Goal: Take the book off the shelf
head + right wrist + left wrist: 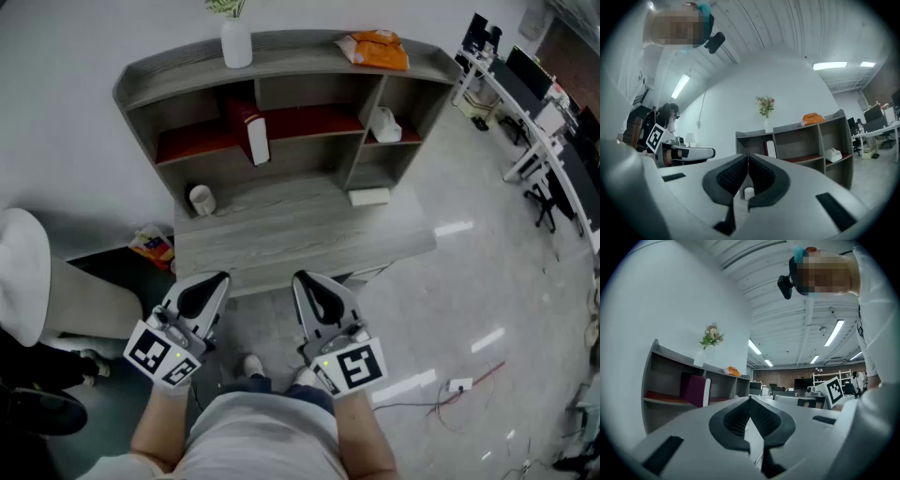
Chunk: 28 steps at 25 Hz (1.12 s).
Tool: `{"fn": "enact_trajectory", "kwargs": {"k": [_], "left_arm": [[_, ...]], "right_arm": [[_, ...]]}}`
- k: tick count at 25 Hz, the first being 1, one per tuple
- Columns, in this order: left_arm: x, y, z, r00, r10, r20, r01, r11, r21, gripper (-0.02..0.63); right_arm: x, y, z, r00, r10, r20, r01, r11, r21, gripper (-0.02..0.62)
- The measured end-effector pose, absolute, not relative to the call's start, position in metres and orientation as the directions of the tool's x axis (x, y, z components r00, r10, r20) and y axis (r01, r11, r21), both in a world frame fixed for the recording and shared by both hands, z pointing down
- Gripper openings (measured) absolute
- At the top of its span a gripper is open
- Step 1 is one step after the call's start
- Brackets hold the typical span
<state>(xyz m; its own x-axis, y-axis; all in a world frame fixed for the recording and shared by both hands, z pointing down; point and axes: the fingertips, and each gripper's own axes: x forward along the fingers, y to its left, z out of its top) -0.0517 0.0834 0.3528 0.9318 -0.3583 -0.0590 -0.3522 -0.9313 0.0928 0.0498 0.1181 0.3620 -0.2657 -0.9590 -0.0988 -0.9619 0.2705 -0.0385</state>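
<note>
At the far left stands a white chair (23,277), with a bright packet (155,246) on the floor beside it. We hold the left gripper (217,278) out level in front of us. In the left gripper view (750,399) its jaws are closed tip to tip with nothing between them. In the head view its tip shows at the near edge of the grey tabletop (300,234).

On that tabletop, near the left end, sits a white cup (202,199). Behind it rises the shelf (300,47), with a white vase (236,42) of greenery on its top board. The book (253,131), dark red with its white edge towards us, stands upright on the red-lined board. It is at the right end of the left compartment, just beside the divider, well apart from both grippers. We also see it in the left gripper view (696,390) and the right gripper view (769,149).

The right gripper (302,277) is next to the left one. Its jaws are likewise pressed together and empty (748,156).

Further right, a white box (368,196) lies on the tabletop under the shelf. A pale object (385,125) sits in the right compartment, and an orange bag (375,49) rests on the top board.
</note>
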Motion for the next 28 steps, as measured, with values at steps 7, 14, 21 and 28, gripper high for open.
{"fn": "enact_trajectory", "kwargs": {"k": [7,14,21,28], "left_arm": [[-0.073,0.068,0.350,0.935,-0.346,-0.074,-0.339,-0.936,0.091,0.015],[-0.098,0.048,0.355,0.952,-0.299,-0.071,-0.292,-0.952,0.091,0.015],[-0.122,0.030,0.367,0.958,-0.282,-0.060,-0.275,-0.956,0.096,0.015],[-0.120,0.004,0.371,0.952,-0.302,-0.055,-0.297,-0.951,0.088,0.015]], "right_arm": [[0.026,0.101,0.363,-0.261,-0.962,-0.080,-0.964,0.264,-0.031,0.023],[0.003,0.075,0.366,-0.225,-0.971,-0.077,-0.970,0.231,-0.079,0.025],[-0.015,0.057,0.373,-0.183,-0.980,-0.080,-0.976,0.191,-0.105,0.025],[-0.011,0.026,0.381,-0.200,-0.977,-0.074,-0.972,0.207,-0.111,0.025]]}}
